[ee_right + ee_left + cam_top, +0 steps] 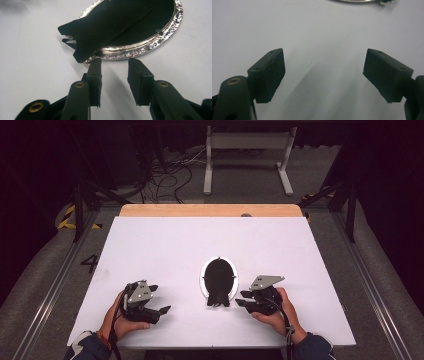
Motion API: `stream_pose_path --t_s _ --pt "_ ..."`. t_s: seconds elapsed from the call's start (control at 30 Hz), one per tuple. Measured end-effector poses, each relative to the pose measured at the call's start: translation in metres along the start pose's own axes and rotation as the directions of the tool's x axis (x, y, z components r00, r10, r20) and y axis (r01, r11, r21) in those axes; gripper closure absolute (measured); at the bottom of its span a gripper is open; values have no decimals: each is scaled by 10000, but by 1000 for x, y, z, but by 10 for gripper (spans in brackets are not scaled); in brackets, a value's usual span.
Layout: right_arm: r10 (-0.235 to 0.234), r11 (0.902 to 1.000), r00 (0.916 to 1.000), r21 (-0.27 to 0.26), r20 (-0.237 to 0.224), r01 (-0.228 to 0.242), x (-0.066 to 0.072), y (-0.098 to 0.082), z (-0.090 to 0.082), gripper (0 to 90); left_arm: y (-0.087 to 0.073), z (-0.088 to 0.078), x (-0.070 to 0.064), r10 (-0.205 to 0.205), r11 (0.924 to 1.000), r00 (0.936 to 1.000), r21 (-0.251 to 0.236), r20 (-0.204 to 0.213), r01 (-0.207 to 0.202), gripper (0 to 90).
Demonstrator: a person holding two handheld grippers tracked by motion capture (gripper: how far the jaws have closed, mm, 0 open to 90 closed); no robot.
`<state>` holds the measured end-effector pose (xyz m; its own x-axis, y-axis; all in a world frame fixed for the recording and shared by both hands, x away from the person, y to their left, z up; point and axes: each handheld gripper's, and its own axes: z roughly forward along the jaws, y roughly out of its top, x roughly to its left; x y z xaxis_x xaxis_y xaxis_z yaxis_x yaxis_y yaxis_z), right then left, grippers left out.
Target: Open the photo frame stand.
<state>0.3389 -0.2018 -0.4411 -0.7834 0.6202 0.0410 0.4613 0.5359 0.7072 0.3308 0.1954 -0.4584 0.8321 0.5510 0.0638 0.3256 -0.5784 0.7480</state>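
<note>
Fingers (pixel 268 75) of left gripper (pixel 161 299) spread wide, empty; right gripper (pixel 241 299) narrowly parted, empty, beside oval frame (pixel 219 280): hammered silver rim, matte black back, stand. Long axis front-back, table (pixel 165 240) centre.

white table (pixel 150 240), grey floor (pixel 45 265), cables (pixel 170 175)

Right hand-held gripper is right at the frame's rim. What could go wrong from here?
1. The oval frame lies flat on the table; the right hand-held gripper may just push it instead of catching the thin rim.
2. The black stand flap overhangs the rim and could snag a jaw.
</note>
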Motion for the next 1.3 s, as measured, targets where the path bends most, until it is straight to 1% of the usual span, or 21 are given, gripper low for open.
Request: stream_pose_path --t_s 0.13,0.23,0.3,0.33,0.37,0.53,0.63,0.77,0.8,0.9,0.93,1.0,1.07,1.13,1.3 --pt "-104 9997 9997 201 -216 109 5 -1 1 621 -5 -5 -4 13 10000 10000 27 -6 -13 175" --pt "-158 9993 9994 323 -310 168 9 -2 2 602 -8 -8 -4 -11 10000 10000 -63 62 11 172" --pt "-192 9991 9992 370 -361 205 10 -2 3 589 -8 -9 -3 -75 9999 10000 -109 16 75 168" --pt "-185 9991 9992 388 -346 199 11 -1 3 579 -8 -9 -2 -197 9997 9998 -167 68 198 167" --pt "-213 9988 9991 424 -365 228 12 -1 4 571 -8 -9 -2 -230 9996 9997 -186 96 232 166" --pt "-267 9983 9989 504 -387 287 17 0 6 554 -9 -10 -4 -161 9997 9999 -159 12 161 165" --pt "-267 9979 9991 584 -316 285 21 1 10 553 -9 -11 -4 -220 9996 9998 -199 3 220 165" --pt "-449 9958 9985 780 -326 474 25 2 15 555 -8 -10 -5 -135 9997 9999 -183 3 135 165" --pt "-489 9955 9983 798 -306 512 25 3 16 555 -8 -9 -4 -161 9996 9999 -228 -22 160 165" --pt "-388 9962 9990 767 -240 405 24 6 19 559 -8 -9 -2 -280 9990 9996 -357 -87 276 165" --pt "-426 9962 9988 756 -232 442 24 7 20 564 -8 -9 -1 -313 9989 9995 -348 -108 309 165" --pt "-512 9957 9984 760 -225 528 24 8 22 566 -8 -9 -1 -338 9989 9994 -331 -6 338 165" --pt "-618 9952 9980 756 -139 627 25 8 23 580 -8 -7 0 -267 9993 9996 -256 -29 266 165" --pt "-608 9957 9981 697 -141 616 24 8 23 581 -8 -4 0 -230 9996 9997 -139 -34 230 165" --pt "-317 9976 9989 607 -359 339 21 7 22 580 -9 -2 1 -303 9995 9995 -13 18 303 165"
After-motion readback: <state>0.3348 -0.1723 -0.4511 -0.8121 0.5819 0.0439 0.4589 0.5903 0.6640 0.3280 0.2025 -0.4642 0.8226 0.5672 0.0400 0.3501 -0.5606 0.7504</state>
